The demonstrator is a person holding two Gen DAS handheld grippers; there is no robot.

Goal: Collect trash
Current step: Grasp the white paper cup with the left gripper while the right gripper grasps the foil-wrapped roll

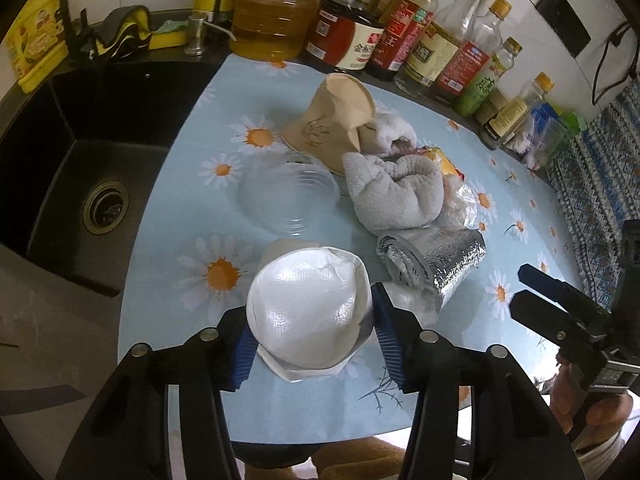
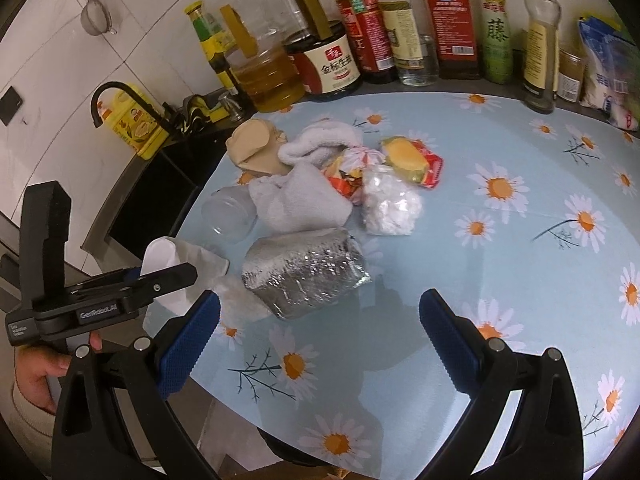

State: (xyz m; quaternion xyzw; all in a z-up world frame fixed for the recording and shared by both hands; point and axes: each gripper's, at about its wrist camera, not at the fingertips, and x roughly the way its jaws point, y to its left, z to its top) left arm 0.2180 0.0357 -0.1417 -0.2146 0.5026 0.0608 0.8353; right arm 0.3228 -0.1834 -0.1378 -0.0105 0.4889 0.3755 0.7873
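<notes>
A crushed white paper cup (image 1: 308,308) sits near the front edge of the daisy-print cloth, and my left gripper (image 1: 310,310) is shut on it, blue pads pressing both sides. From the right wrist view the same cup (image 2: 160,256) shows behind the left gripper (image 2: 188,272). My right gripper (image 2: 320,300) stands open over the cloth with nothing between its fingers, just short of a crumpled foil bundle (image 2: 304,276). Beyond lie a white towel (image 2: 300,200), a brown paper cup (image 2: 252,148), a clear plastic cup (image 2: 230,212), a clear bag (image 2: 388,200) and snack wrappers (image 2: 412,160).
A black sink (image 1: 80,160) with a drain lies left of the table, with a black faucet (image 2: 116,92) behind it. A row of oil and sauce bottles (image 2: 400,40) lines the back wall. The daisy cloth (image 2: 540,240) to the right carries nothing.
</notes>
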